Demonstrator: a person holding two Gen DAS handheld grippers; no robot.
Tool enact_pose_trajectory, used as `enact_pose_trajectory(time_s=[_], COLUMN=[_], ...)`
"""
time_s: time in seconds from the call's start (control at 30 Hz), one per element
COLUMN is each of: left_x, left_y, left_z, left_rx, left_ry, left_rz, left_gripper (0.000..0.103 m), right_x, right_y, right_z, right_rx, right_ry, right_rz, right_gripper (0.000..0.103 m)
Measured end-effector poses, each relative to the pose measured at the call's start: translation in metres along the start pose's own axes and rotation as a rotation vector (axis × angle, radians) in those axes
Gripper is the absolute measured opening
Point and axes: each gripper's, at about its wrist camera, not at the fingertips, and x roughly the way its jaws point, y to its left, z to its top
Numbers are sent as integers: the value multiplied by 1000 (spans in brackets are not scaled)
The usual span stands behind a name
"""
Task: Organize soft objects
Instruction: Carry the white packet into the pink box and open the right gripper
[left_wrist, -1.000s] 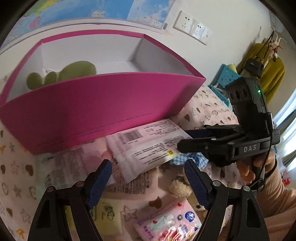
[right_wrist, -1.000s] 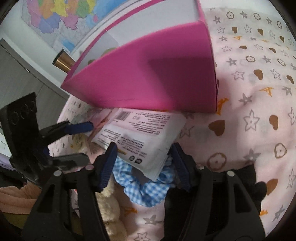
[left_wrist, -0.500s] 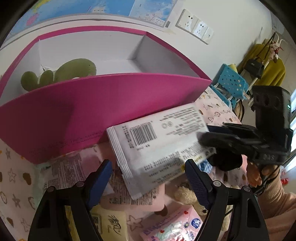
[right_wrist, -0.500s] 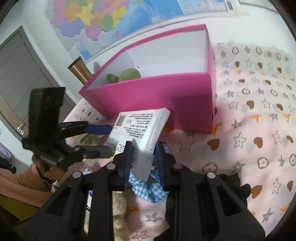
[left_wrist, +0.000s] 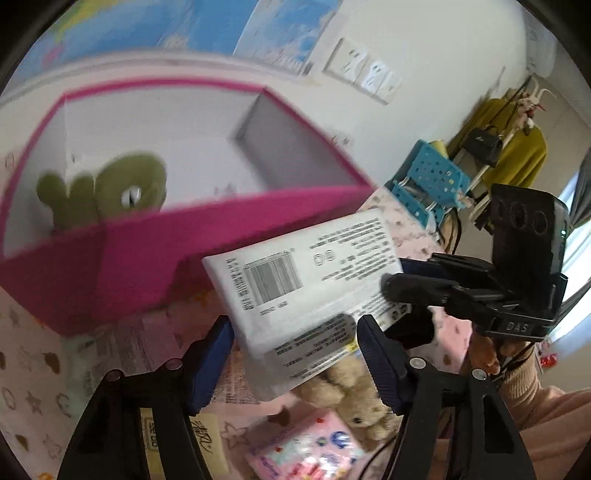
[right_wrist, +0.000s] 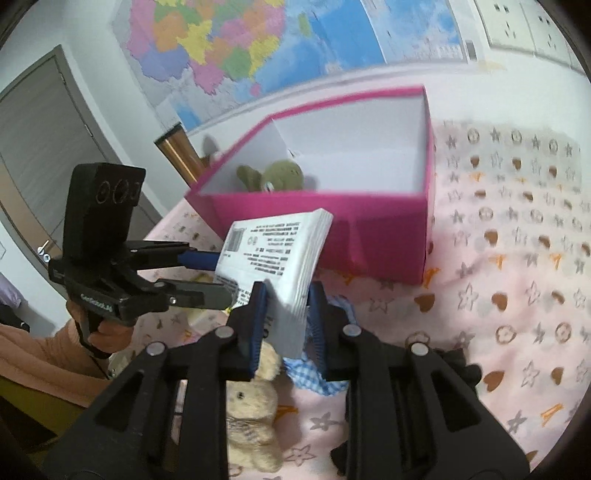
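My right gripper (right_wrist: 286, 317) is shut on a white tissue pack (right_wrist: 280, 254) and holds it in the air in front of the pink box (right_wrist: 369, 225). The pack also shows in the left wrist view (left_wrist: 306, 280), held by the right gripper (left_wrist: 402, 280). A green plush toy (right_wrist: 280, 175) lies inside the box, also seen in the left wrist view (left_wrist: 110, 188). My left gripper (left_wrist: 295, 365) is open and empty below the pack; in the right wrist view it (right_wrist: 210, 277) sits left of the pack. A beige teddy bear (right_wrist: 251, 406) and a blue checked scrunchie (right_wrist: 317, 376) lie on the cloth.
A pink floral tissue pack (left_wrist: 306, 446) and other flat packets (left_wrist: 155, 332) lie on the pink patterned cloth (right_wrist: 517, 295). A map (right_wrist: 258, 44) hangs on the wall behind the box. A blue stool (left_wrist: 428, 181) and hanging clothes (left_wrist: 509, 155) stand at the right.
My right gripper closed on the white tissue pack and lifted it off the cloth toward the pink box. The teddy bear under it is now uncovered. My left gripper stayed open.
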Motion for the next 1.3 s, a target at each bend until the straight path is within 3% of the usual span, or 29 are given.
enact_pose_trajectory(time_s=[0.27,0.6,0.9,1.0,1.1,1.3], left_x=[-31,5,55,69,73,54], left_y=[-26,-11,28,35,35,25], left_z=[52,116,124,122,121,110], left_rx=[90,74,-10,-32,-27,0], left_ry=[-92,-66,54,79,77,19], left_rz=[61,125,132,205,227,214], left_gripper=[70,70,71,71,71,71], right_x=[-26,-5,37,44,40,15], right_y=[10,-31,-59,-61,-56,-38], right_z=[50,98,104,104,103,92], right_rx=[-64,1,57,62,43,6], right_ry=[-95,-102,5,24,2,-51], right_rz=[-17,-39,-128,-215,-259,-218], right_gripper=[25,25,28,30,34,39])
